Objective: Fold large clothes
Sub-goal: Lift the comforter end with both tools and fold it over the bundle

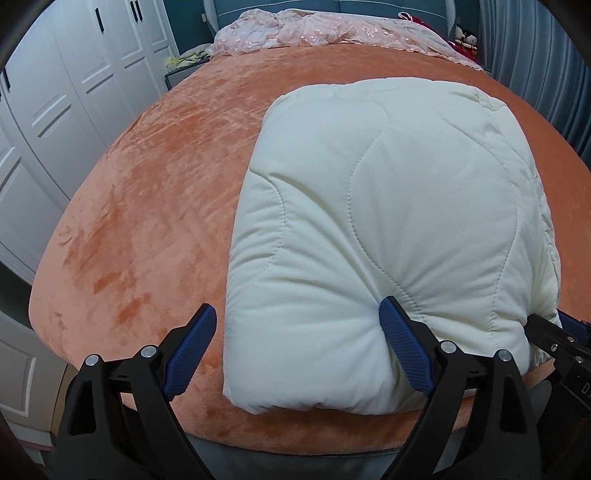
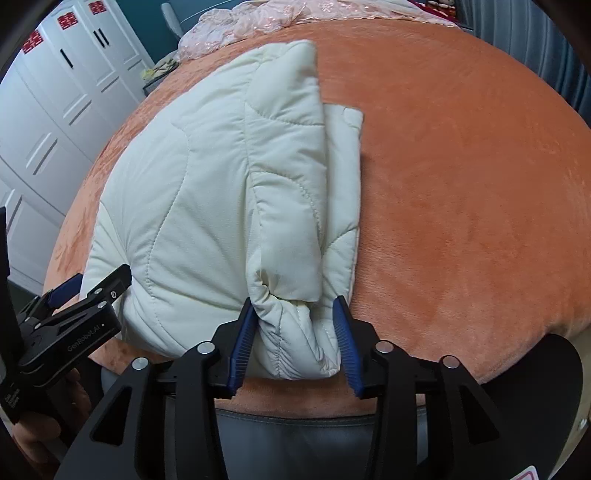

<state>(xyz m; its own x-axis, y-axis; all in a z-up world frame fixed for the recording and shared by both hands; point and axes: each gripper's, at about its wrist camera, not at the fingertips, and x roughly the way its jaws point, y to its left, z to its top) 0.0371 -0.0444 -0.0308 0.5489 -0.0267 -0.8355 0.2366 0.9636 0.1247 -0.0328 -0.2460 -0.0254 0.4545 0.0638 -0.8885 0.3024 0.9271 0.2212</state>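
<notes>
Blue-padded fingers of the left gripper (image 1: 297, 349) stand wide apart at the near edge of the bed, straddling the near left corner of a folded cream padded garment (image 1: 384, 221); one pad dents the quilted cloth from above while the other hangs clear over the orange bedspread (image 1: 140, 206), so nothing is clamped. At the bundle's near right corner, the right gripper (image 2: 295, 341) has its fingers partly apart with a bunched fold of the same garment between them; both pads appear to touch the cloth, though whether they truly pinch it is hard to say.

From both hands the garment lies straight ahead, its long axis running away from the near edge toward the head of the bed, a loose flap (image 2: 343, 173) showing along its right side. Each hand sits at its own near corner, neither clearly closer; any coming move would seem to turn on that near end.

Plush orange fabric covers the bed. Pink embroidered bedding (image 1: 325, 33) is heaped at the far end, white wardrobe doors (image 1: 74, 74) line the left wall, and a grey curtain (image 1: 535, 66) hangs on the right.
</notes>
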